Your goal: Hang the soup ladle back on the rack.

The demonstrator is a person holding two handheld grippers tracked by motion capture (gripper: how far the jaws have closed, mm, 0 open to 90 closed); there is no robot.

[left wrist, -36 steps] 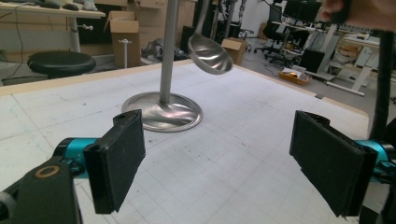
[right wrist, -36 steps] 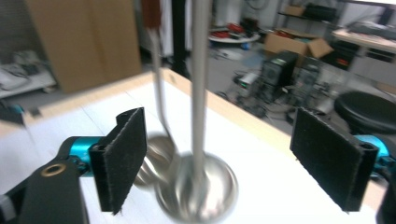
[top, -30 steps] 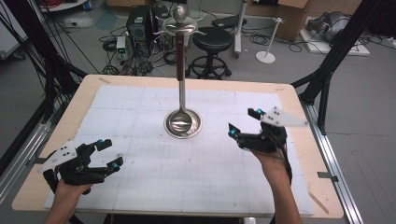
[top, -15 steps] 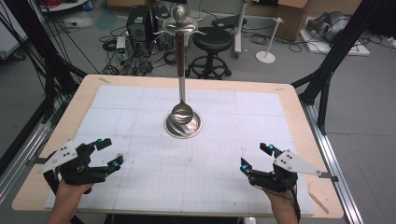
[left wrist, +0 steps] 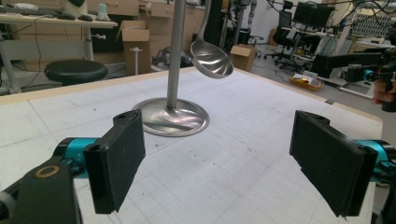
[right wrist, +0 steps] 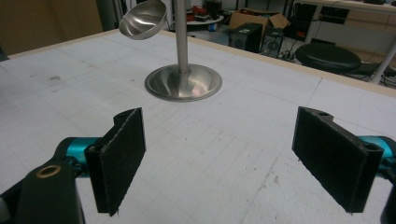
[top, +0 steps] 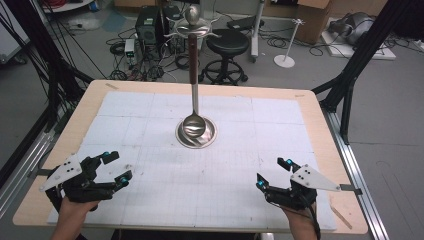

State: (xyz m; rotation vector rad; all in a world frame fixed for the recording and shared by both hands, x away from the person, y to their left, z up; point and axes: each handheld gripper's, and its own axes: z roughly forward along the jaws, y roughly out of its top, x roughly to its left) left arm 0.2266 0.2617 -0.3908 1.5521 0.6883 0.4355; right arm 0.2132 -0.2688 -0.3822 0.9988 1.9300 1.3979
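My left gripper (top: 114,167) and right gripper (top: 274,173): jaws spread, empty, near worktop (top: 320,125) edge | ladle (left wrist: 211,58) hanging on steel stand (top: 196,132), well ahead, mid-worktop | beyond: stool (top: 227,42), cables on floor.

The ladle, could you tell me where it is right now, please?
The ladle hangs from the stand at the table's centre in the high view, its bowl just above the round base, ahead of both open grippers.
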